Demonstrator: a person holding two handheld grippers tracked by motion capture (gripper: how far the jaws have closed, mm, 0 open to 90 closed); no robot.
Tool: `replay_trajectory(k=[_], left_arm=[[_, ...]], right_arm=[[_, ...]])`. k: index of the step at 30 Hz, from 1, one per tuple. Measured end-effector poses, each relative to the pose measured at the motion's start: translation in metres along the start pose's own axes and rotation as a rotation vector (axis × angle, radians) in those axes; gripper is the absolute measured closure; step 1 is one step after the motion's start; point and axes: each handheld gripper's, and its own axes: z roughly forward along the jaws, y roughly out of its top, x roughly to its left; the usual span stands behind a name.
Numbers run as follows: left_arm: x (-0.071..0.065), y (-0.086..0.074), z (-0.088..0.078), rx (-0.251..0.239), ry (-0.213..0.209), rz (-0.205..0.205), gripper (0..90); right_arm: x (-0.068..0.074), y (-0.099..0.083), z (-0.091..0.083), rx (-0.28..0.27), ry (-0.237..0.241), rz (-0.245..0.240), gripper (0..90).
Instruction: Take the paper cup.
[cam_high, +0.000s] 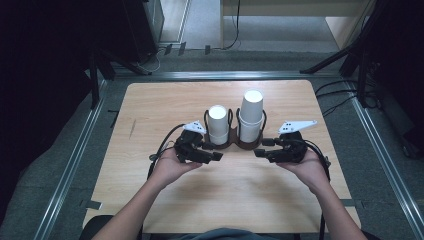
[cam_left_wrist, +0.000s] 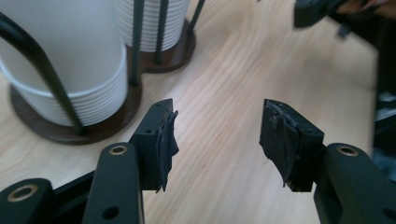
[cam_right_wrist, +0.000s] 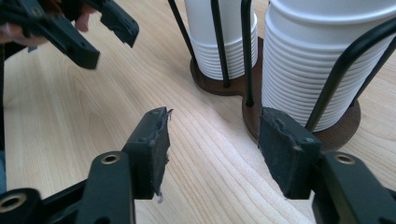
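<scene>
Before the cup holder (cam_high: 235, 142), left gripper (cam_high: 216, 156) fingers (cam_left_wrist: 161, 142) parted, empty, right gripper (cam_high: 259, 153) fingers (cam_right_wrist: 152, 147) likewise.

Two stacks of white cups (cam_high: 218, 125); one holder (cam_high: 235, 144); two tools (cam_high: 216, 156)

Both forearms enter from the bottom edge of the high view and angle inward. The left hand (cam_high: 170, 165) lies palm-up under the left tongs (cam_high: 219, 156), which point toward the right. The right hand (cam_high: 306, 167) cradles the right tongs (cam_high: 257, 153), which point toward the left. The two tips face each other, near but apart. In the left gripper view the left tongs (cam_left_wrist: 217, 137) have jaws parted with nothing between the pads. In the right gripper view the right tongs (cam_right_wrist: 212, 149) likewise stand parted and hold nothing. A cable trails back from each.
</scene>
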Motion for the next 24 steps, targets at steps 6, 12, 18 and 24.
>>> replay_trajectory(k=[6, 12, 18, 24], left_arm=[[0.001, 0.000, 0.001, 0.032, 0.032, 0.002, 63.7], [-0.001, 0.000, 0.002, 0.037, 0.041, 0.016, 67.9], [-0.003, -0.002, 0.011, 0.047, 0.040, 0.011, 65.2], [-0.004, 0.001, 0.016, 0.057, 0.003, 0.009, 67.2]], right_arm=[[0.001, -0.001, 0.001, 0.034, -0.009, -0.019, 45.4], [0.004, -0.002, 0.002, 0.047, 0.001, -0.027, 49.8], [0.006, -0.001, 0.000, 0.022, -0.014, -0.046, 52.4], [0.004, 0.000, 0.003, 0.065, -0.001, -0.081, 53.5]])
